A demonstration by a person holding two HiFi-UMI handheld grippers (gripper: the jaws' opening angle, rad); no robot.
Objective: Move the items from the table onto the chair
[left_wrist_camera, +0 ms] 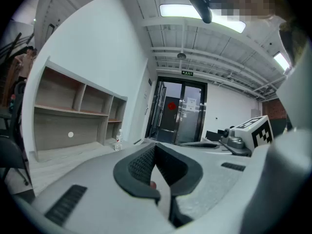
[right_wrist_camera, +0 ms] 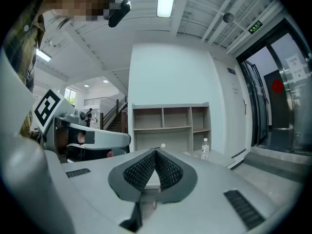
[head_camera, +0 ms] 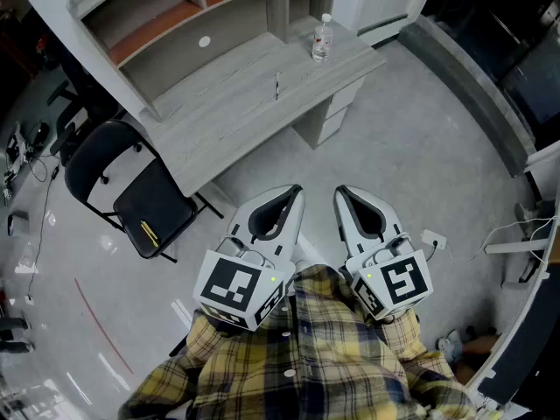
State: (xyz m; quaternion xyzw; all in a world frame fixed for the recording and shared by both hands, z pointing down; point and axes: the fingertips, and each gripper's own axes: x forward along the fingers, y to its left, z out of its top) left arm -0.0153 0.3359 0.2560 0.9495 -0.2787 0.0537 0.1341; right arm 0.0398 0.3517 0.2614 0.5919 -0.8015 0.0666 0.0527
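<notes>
The left gripper [left_wrist_camera: 155, 149] has its fingers [left_wrist_camera: 139, 165] pressed tip to tip with nothing between them. The right gripper [right_wrist_camera: 156, 154] reads the same: ribbed fingers [right_wrist_camera: 140, 172] closed together and empty. Both are held side by side close to the person's plaid shirt [head_camera: 324, 357], pointing roughly level and well apart from anything to pick up.

Ahead, on the tabletop [head_camera: 219, 116], a clear water bottle [head_camera: 322, 40] stands upright near the far right corner, and a thin pen [head_camera: 277, 86] lies flat near the middle. The black chair [head_camera: 153, 204] stands just beside the tabletop's left end, and a slim yellow object [head_camera: 149, 232], perhaps a pen, lies on its seat.

The task looks partly done, with the approach to one of the two remaining items as the step in hand. The next move calls for closing the distance to the tabletop, opening one pair of fingers, and lining them up. The bottle would take a grip around its body, while the flat pen would need a low, careful pinch.
</notes>
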